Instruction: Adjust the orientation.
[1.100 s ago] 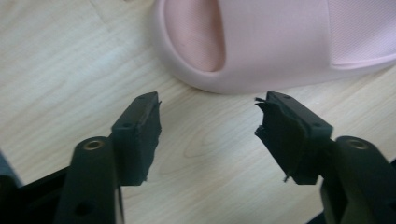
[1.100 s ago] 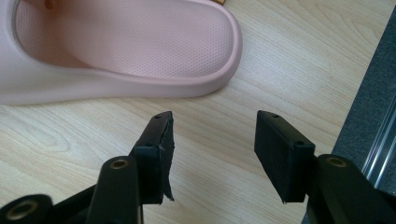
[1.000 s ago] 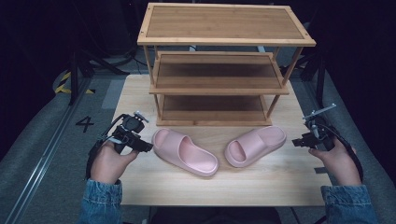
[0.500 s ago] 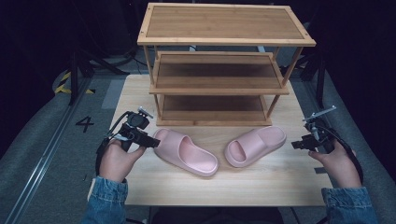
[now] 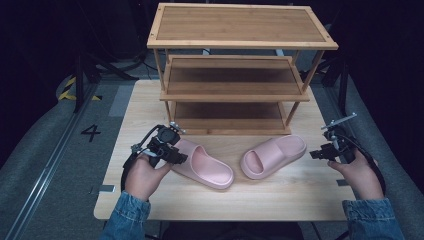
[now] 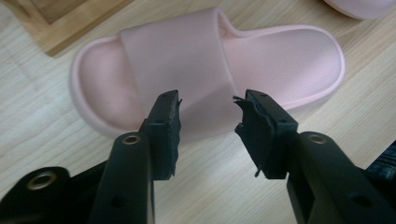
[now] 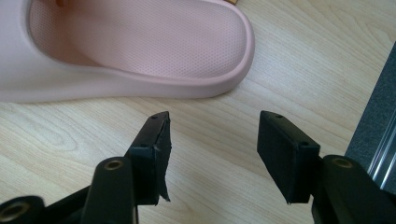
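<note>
Dark room, pale wood table (image 5: 300, 192) with a three-tier wooden shoe rack (image 5: 235, 70) at 12 o'clock. Two pink slides lie in front of it: left slipper (image 5: 202, 162) at about 7 o'clock of the rack, right slipper (image 5: 272, 156) at about 5 o'clock. My left gripper (image 5: 176, 156) is at the left slipper's 9 o'clock edge; its jaws have just been closing, half spread now, and in the left gripper view they straddle the strap (image 6: 180, 79) without pressing on it yet. My right gripper (image 5: 316, 154) sits at 3 o'clock of the right slipper, jaws wide apart over bare table, slipper just ahead.

Step, I judge: grasping the left slipper. Next: push in, pinch the strap or side wall, lift toward a shelf.

Hard to tell: whether the pad tips touch the foam. Right slipper's toe end is cut off in the right gripper view. Lowest shelf is shadowed.
</note>
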The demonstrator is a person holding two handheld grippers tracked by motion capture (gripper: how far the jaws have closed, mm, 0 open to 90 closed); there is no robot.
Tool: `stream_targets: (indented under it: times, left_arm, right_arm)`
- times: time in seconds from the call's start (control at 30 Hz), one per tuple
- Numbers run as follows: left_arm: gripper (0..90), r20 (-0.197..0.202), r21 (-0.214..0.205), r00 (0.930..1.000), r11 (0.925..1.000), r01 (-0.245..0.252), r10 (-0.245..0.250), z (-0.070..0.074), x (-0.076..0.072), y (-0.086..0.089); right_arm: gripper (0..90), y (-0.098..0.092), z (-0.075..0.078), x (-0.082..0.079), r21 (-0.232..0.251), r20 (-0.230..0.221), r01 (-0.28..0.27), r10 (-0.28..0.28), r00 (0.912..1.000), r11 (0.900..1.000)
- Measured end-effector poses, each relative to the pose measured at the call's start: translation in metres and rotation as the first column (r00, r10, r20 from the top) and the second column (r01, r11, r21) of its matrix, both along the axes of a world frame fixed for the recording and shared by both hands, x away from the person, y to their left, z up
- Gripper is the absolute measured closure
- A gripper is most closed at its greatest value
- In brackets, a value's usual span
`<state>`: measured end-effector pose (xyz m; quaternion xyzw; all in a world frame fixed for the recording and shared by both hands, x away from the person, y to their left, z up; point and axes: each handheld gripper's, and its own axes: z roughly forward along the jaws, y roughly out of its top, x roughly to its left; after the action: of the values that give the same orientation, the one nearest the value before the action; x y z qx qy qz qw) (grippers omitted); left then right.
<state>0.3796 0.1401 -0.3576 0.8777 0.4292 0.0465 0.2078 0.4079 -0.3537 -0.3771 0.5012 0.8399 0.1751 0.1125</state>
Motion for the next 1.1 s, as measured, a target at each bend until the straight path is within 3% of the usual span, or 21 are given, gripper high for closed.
stream_targets:
  times: [0.1,0.13,0.17,0.27,0.47,0.63,0.8,0.83,1.1]
  left_arm:
    - [81.7,-0.015,-0.002,0.9995,0.9996,0.028,-0.028,-0.006,-0.004,-0.008]
    - [84.1,-0.015,-0.002,0.9995,0.9996,0.028,-0.028,-0.006,-0.004,-0.008]
    - [86.1,-0.008,0.005,0.9977,0.9977,0.067,-0.067,-0.009,-0.007,-0.018]
    - [88.1,0.001,0.021,0.9954,0.9952,0.095,-0.095,-0.012,-0.010,-0.030]
    - [88.5,0.014,-0.031,0.9887,0.9883,0.149,-0.149,-0.016,-0.002,-0.066]
    - [88.2,0.020,-0.010,0.9836,0.9837,0.180,-0.179,-0.021,0.005,-0.094]
    - [83.2,0.021,-0.034,0.9889,0.9884,0.148,-0.147,-0.026,0.014,-0.098]
    - [81.0,0.007,-0.042,0.9903,0.9894,0.139,-0.139,-0.027,0.016,-0.100]
    - [86.3,-0.012,-0.040,0.9968,0.9961,0.079,-0.079,-0.043,0.030,-0.118]
  right_arm:
    - [45.1,0.002,0.001,0.000,0.001,0.003,-0.008,0.008,1.0000,1.0000]
    - [45.1,0.002,0.001,0.000,0.001,0.003,-0.008,0.008,1.0000,1.0000]
    - [45.2,0.002,0.001,0.000,-0.001,0.001,-0.007,0.007,1.0000,1.0000]
    - [45.2,0.003,0.001,0.002,-0.002,0.001,-0.007,0.007,1.0000,1.0000]
    - [45.4,0.007,0.000,0.003,-0.010,-0.002,-0.014,0.014,0.9999,0.9999]
    - [45.5,0.006,0.000,0.001,-0.010,-0.002,-0.011,0.011,0.9999,0.9999]
    - [45.5,0.001,-0.004,-0.002,-0.016,-0.011,0.004,-0.004,0.9999,0.9999]
    - [45.5,-0.001,-0.005,-0.003,-0.014,-0.016,0.008,-0.008,0.9998,0.9999]
    - [46.8,-0.004,-0.008,-0.008,-0.028,-0.024,0.018,-0.018,0.9995,0.9995]
